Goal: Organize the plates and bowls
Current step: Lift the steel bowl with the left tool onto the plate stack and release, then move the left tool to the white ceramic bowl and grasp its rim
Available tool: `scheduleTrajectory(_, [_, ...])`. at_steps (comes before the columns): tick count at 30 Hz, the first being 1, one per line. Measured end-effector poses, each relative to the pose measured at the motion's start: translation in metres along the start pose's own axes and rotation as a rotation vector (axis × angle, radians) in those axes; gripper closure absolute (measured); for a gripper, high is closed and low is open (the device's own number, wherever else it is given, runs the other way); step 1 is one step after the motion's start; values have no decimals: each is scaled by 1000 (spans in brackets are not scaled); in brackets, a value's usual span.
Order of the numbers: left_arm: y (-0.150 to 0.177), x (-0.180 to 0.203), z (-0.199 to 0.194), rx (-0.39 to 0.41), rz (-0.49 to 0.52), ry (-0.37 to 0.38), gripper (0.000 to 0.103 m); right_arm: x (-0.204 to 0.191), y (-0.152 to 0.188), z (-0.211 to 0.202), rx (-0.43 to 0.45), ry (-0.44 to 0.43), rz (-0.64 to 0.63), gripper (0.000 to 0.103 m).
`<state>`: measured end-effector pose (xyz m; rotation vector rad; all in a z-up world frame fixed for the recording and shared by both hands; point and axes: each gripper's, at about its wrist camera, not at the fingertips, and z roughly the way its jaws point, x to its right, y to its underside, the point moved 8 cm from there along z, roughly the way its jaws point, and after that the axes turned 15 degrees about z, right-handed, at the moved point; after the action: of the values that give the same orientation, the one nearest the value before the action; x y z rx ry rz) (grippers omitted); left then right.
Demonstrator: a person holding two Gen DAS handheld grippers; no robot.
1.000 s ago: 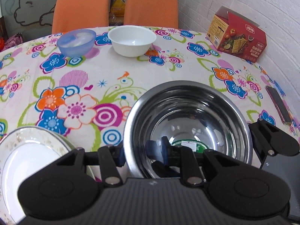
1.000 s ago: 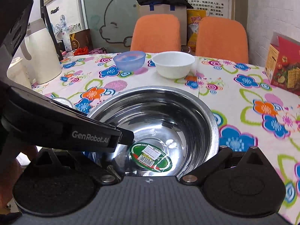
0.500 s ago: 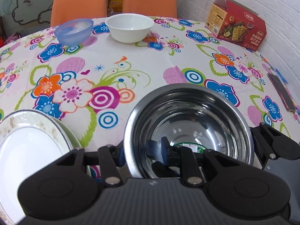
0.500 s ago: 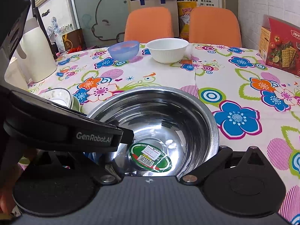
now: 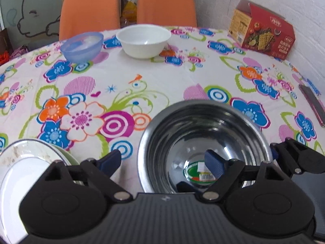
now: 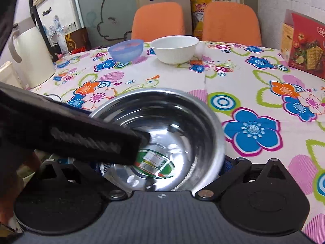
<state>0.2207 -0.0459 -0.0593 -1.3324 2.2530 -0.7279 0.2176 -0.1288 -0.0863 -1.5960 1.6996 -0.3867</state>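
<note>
We had the left gripper [image 5: 165, 160] spread wide, its jaws astride the steel bowl's [image 5: 203, 130] near-left rim, apparently freeing it. Whether the right gripper [image 6: 203, 165] pinched the far-side rim, we couldn't tell. Plates [image 5: 26, 162] sat left; white bowl [image 5: 143, 40] and blue bowl [image 5: 81, 45] waited well ahead on the surface [image 5: 162, 81]
</note>
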Motion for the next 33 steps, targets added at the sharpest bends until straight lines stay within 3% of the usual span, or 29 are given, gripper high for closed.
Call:
scheduleTrajectory(8, [-15, -10, -32, 87, 40, -100, 18, 24, 7, -53, 44, 0, 53, 15])
scheduleTrajectory(17, [-16, -11, -47, 112, 44, -100, 17, 45, -17, -83, 103, 20, 95, 15])
scheduleTrajectory(22, [-18, -22, -44, 104, 33, -114, 17, 41, -47, -73, 125, 7, 76, 15])
scheduleTrajectory(27, [-26, -43, -28, 72, -5, -115, 17, 38, -80, -42, 94, -5, 52, 15])
scheduleTrajectory(33, [-42, -82, 5, 23, -171, -46, 17, 39, -121, 5, 45, -12, 59, 15])
